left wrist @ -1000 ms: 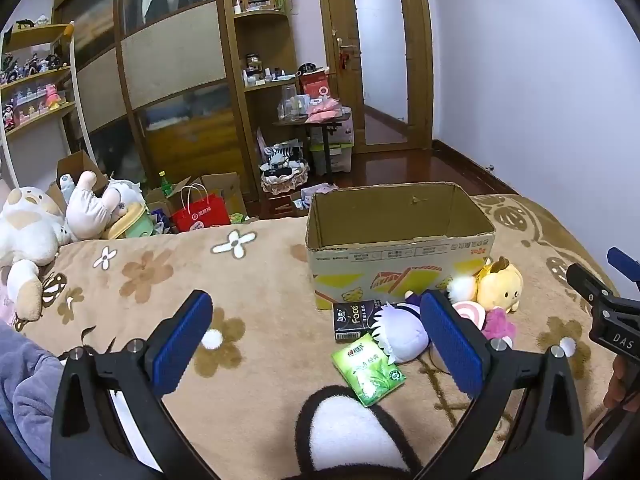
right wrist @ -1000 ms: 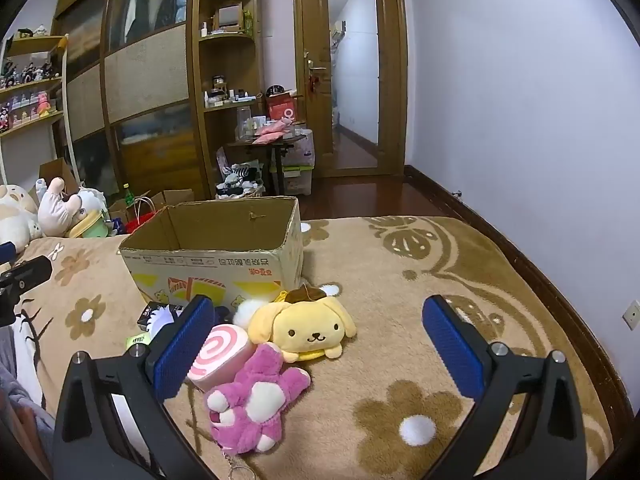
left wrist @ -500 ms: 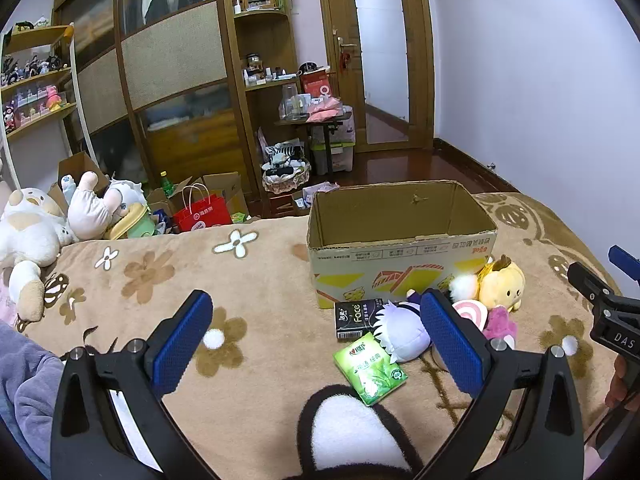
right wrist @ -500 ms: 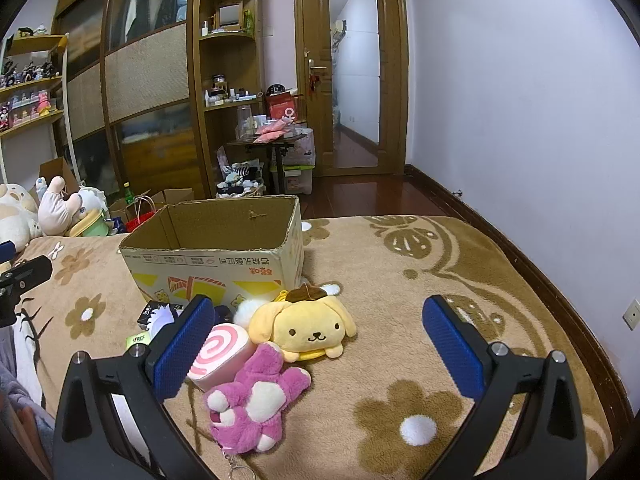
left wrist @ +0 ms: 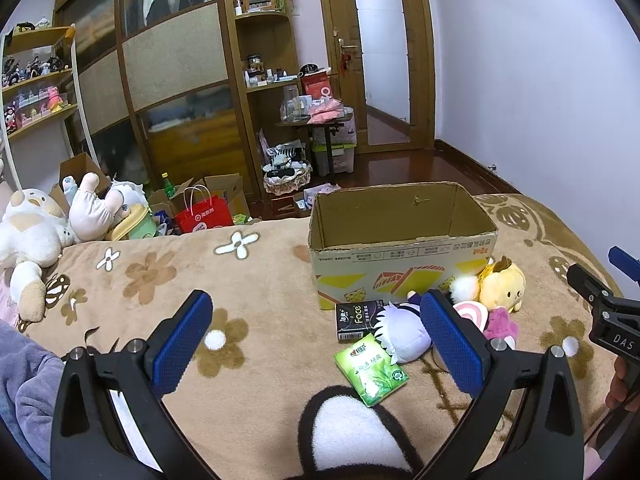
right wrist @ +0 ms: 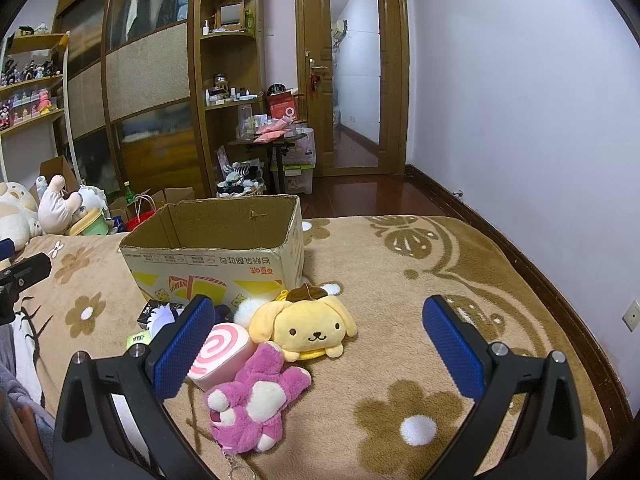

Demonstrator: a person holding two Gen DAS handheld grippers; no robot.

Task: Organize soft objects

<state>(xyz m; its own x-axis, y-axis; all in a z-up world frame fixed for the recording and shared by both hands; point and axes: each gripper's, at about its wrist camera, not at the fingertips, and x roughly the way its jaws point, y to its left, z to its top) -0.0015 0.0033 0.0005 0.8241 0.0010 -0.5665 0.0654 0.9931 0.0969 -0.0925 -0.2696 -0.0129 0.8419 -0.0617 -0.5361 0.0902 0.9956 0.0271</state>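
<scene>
left hand-held gripper: jaws apart, empty | right hand-held gripper: jaws apart, empty | right view alone shows whole pink plush bear

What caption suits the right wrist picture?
Open right gripper hovers over yellow dog plush and pink bear plush beside cardboard box.

A: Open blanket at ten o'clock of the box, nothing lying there, an easy lane for the left gripper, which is spread wide!

B: Six o'clock of the box is jammed: black packet, green packet, white-haired doll all bunched up.

A: The right gripper, also spread wide, meets the yellow dog, swirl cushion and pink bear at its ten o'clock. Bare blanket at two.

B: Box mouth stands open, top clear.
</scene>
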